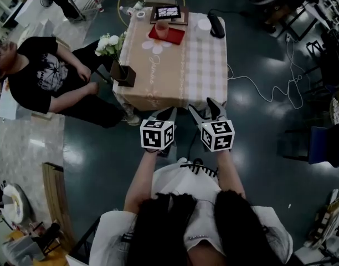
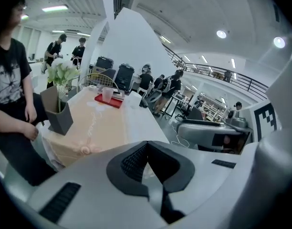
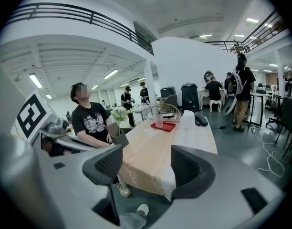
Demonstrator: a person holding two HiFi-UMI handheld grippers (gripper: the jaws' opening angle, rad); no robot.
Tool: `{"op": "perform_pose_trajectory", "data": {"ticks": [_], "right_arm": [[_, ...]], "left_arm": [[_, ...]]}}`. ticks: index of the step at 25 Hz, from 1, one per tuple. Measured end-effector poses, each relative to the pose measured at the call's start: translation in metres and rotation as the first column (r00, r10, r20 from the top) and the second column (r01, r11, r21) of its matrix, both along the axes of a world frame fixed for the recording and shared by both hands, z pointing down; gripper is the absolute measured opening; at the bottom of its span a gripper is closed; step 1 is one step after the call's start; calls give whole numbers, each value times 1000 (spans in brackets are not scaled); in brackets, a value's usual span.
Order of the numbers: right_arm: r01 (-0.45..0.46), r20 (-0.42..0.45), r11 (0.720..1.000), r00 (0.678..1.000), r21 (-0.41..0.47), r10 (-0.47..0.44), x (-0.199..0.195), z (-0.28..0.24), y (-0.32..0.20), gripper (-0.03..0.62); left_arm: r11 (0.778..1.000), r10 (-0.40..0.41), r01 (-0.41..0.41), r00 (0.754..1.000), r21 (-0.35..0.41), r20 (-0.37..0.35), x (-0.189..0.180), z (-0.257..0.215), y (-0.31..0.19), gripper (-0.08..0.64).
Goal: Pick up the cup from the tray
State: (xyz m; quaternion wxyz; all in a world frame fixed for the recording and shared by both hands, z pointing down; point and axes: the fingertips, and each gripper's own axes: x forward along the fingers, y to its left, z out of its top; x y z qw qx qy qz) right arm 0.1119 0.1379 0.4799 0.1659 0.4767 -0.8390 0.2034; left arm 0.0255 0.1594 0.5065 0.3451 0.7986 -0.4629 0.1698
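Note:
A pink cup [image 1: 162, 29] stands on a red tray [image 1: 175, 36] at the far end of a table with a beige cloth [image 1: 180, 76]. Both grippers hang in the air short of the table's near edge, well away from the cup. My left gripper [image 1: 164, 114] has its jaws together with nothing in them. My right gripper [image 1: 205, 110] is open and empty. The left gripper view shows the cup [image 2: 107, 94] and tray [image 2: 109, 101] far ahead, past the meeting pads [image 2: 136, 161]. In the right gripper view the cup [image 3: 159, 120] and tray [image 3: 164, 126] lie beyond the spread jaws [image 3: 146, 165].
A dark vase of white flowers [image 1: 117, 60] stands on the table's left edge. A person in a black shirt [image 1: 42, 76] sits at the left side. A black handset [image 1: 216, 25], a white roll [image 1: 204, 24] and a framed board [image 1: 168, 13] lie near the tray. A cable [image 1: 258, 87] runs across the floor at right.

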Motion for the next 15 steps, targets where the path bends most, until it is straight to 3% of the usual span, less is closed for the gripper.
{"op": "perform_pose_trajectory", "data": {"ticks": [8, 15], "right_arm": [[21, -46, 1000, 999, 1, -21, -26, 0, -66, 354], [1, -58, 1000, 998, -3, -1, -44, -3, -113, 362]], "left_arm": [[999, 35, -35, 999, -16, -11, -14, -1, -67, 5], [998, 51, -52, 998, -37, -19, -35, -1, -114, 5]]}}
